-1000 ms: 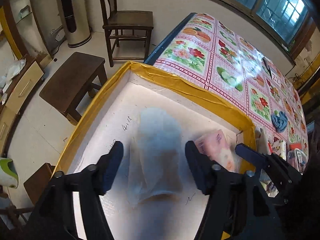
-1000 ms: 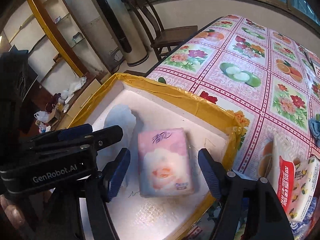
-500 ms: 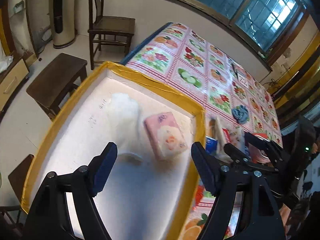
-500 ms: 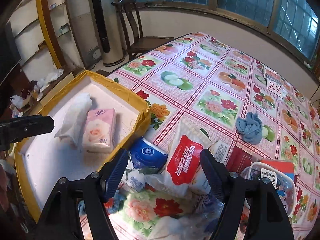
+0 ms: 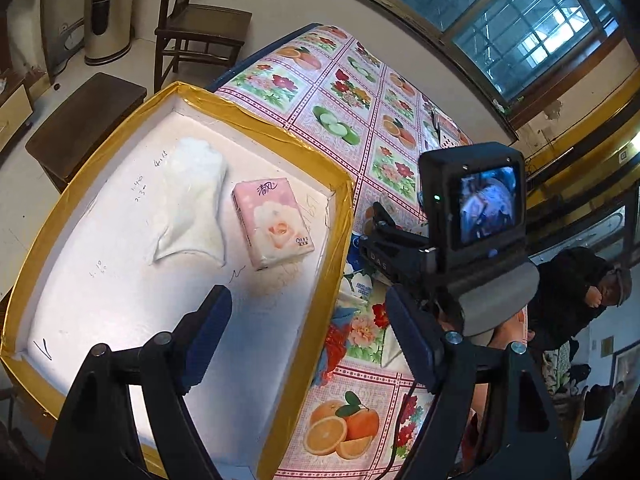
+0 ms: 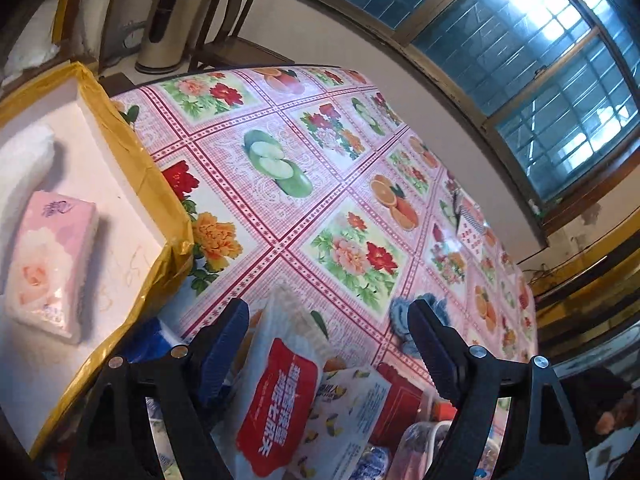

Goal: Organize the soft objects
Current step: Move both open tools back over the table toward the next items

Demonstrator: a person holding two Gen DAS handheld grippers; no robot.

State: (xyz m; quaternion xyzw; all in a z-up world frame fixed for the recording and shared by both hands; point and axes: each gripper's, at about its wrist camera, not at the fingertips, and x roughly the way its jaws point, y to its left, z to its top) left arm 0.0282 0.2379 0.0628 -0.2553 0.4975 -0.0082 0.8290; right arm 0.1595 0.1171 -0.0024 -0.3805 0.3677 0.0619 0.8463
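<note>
Both claws hang wide apart and empty as I steer: my left gripper (image 5: 308, 336) over the white foam tray with yellow-taped rim (image 5: 340, 216), my right gripper (image 6: 328, 344) above a white plastic tissue pack with a red Chinese-lettered label (image 6: 280, 396). Inside the tray lie a pink rose-printed tissue pack (image 5: 274, 222), Chinese characters on top, and a crumpled white cloth (image 5: 192, 200) just beside it.

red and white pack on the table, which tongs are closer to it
Right. The right tongs hang open directly over the red and white pack, which shows between their tips. The left tongs are open over the foam box.
</note>
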